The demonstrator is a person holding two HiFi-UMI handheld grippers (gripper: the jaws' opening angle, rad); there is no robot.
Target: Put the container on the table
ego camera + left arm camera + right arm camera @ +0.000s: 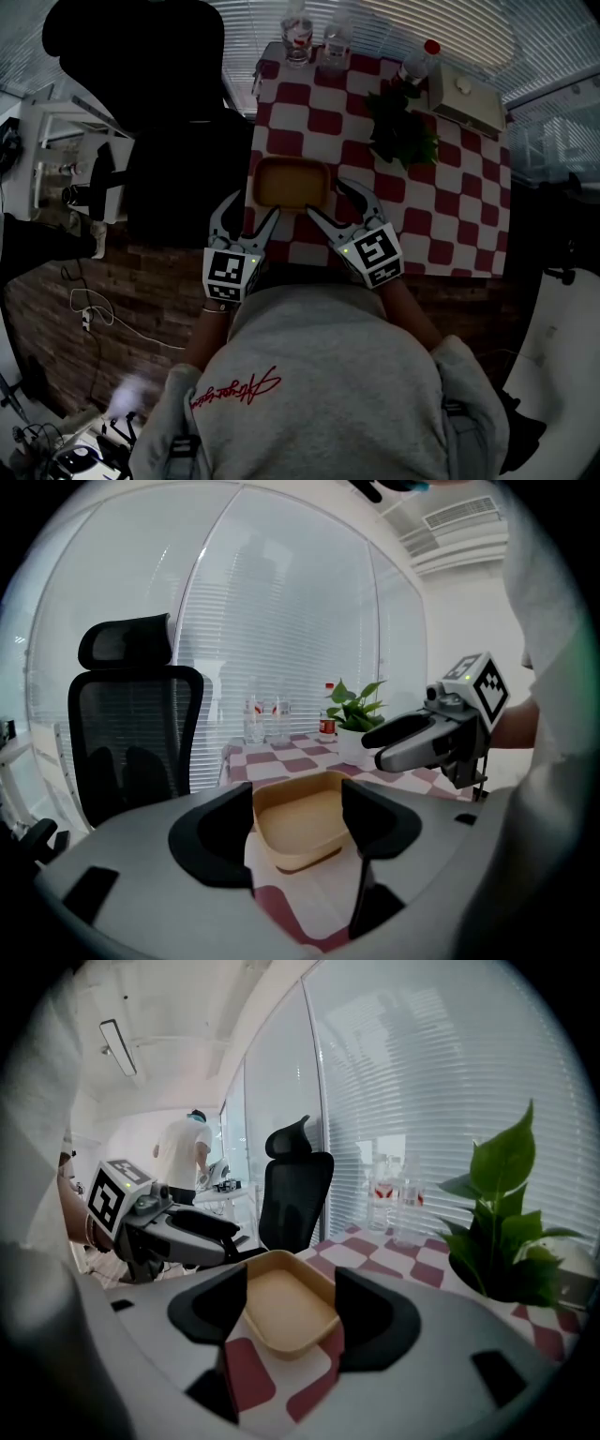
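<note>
A shallow tan container point(291, 183) rests on the red-and-white checkered table point(450, 216), close to its near left edge. My left gripper point(251, 212) is open just short of the container's near left corner. My right gripper point(332, 201) is open at the near right corner. Neither holds anything. In the left gripper view the container point(302, 829) shows beyond the open left gripper point(300, 808), with the right gripper point(422, 742) to the right. In the right gripper view the container point(286, 1314) lies ahead of the open right gripper point(291, 1302), and the left gripper point(178, 1232) is at the left.
A potted plant point(403, 127) stands mid-table, with a white box point(466, 98) at the far right. Two glasses point(298, 33) and a red-capped bottle point(417, 64) line the far edge. A black office chair point(159, 112) is left of the table. A person point(183, 1157) stands far off.
</note>
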